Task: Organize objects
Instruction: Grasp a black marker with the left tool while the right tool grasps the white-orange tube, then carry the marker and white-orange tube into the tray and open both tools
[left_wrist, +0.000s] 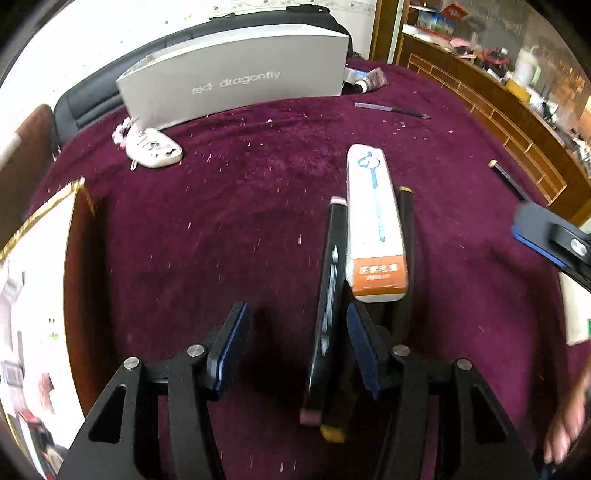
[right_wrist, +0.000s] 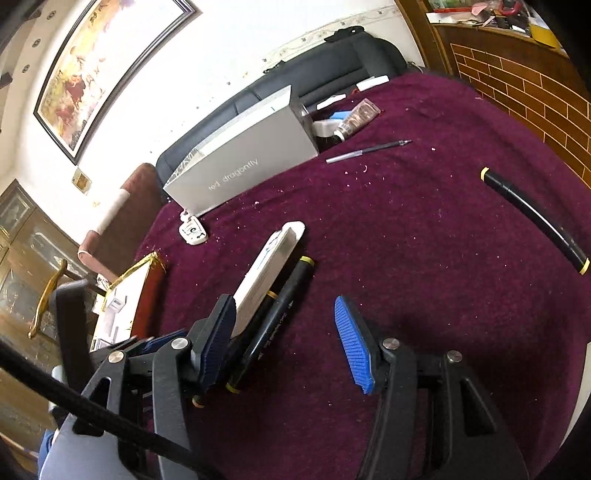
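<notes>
Here pink-capped marker lies between parted left tongs.

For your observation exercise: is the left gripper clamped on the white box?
No: the left gripper is open, and the white box lies on the cloth.

A deep maroon, fuzzy pile cloth covers the worktop, flecked with pale lint. The grey shoebox looks like matt cardboard. The white-and-orange slim carton has smooth, faintly glossy card. The black marker pen with yellow bands is shiny plastic. Ribbed blue rubber pads line matt black jaws with bright metal pins.
</notes>
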